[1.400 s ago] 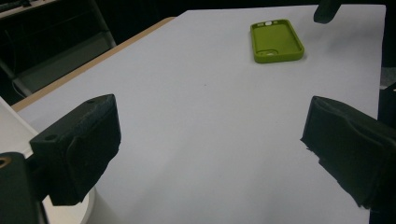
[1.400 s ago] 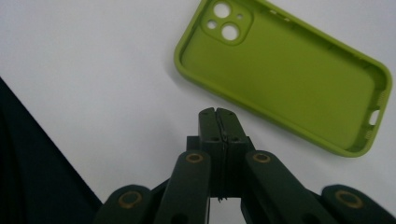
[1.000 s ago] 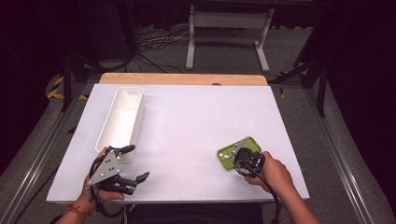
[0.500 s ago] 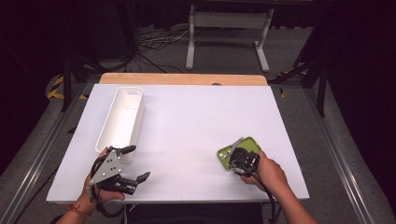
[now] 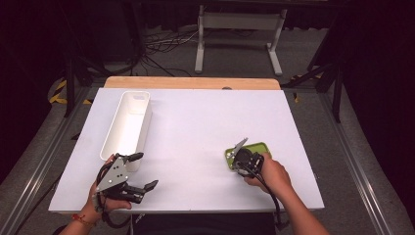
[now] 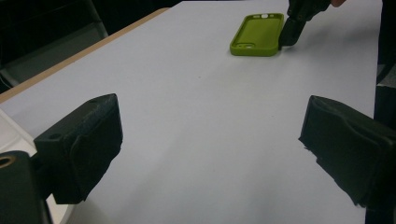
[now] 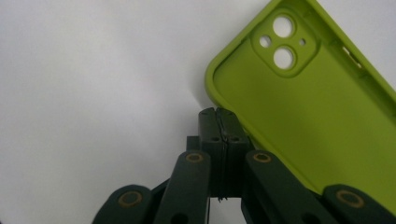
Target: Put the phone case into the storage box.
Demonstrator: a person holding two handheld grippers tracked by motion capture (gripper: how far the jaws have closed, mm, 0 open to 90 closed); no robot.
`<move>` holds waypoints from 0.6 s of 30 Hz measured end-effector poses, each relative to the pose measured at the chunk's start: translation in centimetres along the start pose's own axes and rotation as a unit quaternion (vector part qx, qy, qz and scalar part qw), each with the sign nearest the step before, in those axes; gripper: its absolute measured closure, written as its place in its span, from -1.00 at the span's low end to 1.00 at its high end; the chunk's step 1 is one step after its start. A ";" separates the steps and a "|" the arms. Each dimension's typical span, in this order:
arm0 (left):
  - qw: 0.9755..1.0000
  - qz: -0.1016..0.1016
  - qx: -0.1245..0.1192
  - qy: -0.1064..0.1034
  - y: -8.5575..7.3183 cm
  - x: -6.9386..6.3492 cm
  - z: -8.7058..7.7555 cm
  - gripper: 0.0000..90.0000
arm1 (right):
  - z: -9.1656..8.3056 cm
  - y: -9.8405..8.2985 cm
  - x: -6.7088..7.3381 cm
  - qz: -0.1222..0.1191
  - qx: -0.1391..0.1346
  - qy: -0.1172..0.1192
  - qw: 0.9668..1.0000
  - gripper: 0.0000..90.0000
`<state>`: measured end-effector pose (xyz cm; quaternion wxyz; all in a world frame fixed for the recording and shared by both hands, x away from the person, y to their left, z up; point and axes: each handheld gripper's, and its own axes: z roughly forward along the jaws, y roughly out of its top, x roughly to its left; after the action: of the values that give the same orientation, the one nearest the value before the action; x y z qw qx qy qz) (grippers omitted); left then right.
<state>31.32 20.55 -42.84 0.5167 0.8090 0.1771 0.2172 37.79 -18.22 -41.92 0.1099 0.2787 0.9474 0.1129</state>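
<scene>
The right gripper (image 7: 219,114) is held in the person's right hand (image 5: 274,174) near the front right part of the bench (image 5: 195,127). Its two black jaws are pressed flat together, with nothing between them. The closed tips are seen right at the long edge of a green phone case (image 7: 308,116), close to the corner with the camera holes. Whether the tips really touch that edge cannot be told for sure. In the left gripper view, the same closed jaws are seen pointing down at the side of the phone case (image 6: 259,32).

The phone case (image 5: 254,149) is lying flat on the white bench, open side up, so its inside can be seen. Three round holes are cut in one corner of it. It is found on the right half of the bench, just beyond the right hand.

The left gripper (image 5: 142,171) is held in the left hand (image 5: 105,198) at the front left corner of the bench. Its jaws are spread wide apart, and only bare bench is seen between them. It is well apart from the phone case.

A long white tray (image 5: 126,125) is placed on the left side of the bench, just behind the left gripper. A strip of wood (image 5: 191,82) is seen along the far edge of the bench.
</scene>
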 end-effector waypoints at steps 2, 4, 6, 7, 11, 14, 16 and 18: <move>1.000 -0.001 -0.001 0.001 0.0 0.0 0.1 -0.86 | 0.1 0.5 -0.1 -0.003 -0.002 0.000 1.000 1.00; 1.000 0.000 0.002 -0.001 0.0 0.0 0.1 -0.86 | 0.2 1.2 -0.2 -0.005 -0.003 0.001 1.000 1.00; 1.000 -0.002 0.000 0.000 -0.1 0.0 0.2 -0.85 | 0.3 1.6 -0.3 -0.006 -0.005 -0.001 1.000 1.00; 1.000 0.000 0.002 -0.001 -0.1 0.0 0.2 -0.85 | 0.3 1.9 -0.4 -0.007 -0.007 -0.003 1.000 1.00; 1.000 -0.001 0.005 -0.005 -0.1 0.0 0.3 -0.85 | 0.3 2.6 -0.7 -0.008 -0.011 -0.006 1.000 1.00; 1.000 -0.006 0.002 -0.009 -0.1 -0.1 0.5 -0.85 | 0.5 3.0 -1.3 -0.007 -0.017 0.000 1.000 1.00; 1.000 -0.006 0.003 -0.008 -0.1 -0.1 0.5 -0.85 | 0.6 3.2 -1.6 -0.006 -0.019 0.007 1.000 1.00; 1.000 -0.007 0.005 -0.011 -0.1 0.0 0.5 -0.85 | 0.6 3.3 -1.6 -0.007 -0.016 0.008 1.000 1.00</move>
<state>31.61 20.21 -43.14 0.5159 0.8126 0.1782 0.2042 40.89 -16.32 -41.41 0.1077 0.2690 0.9483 0.1294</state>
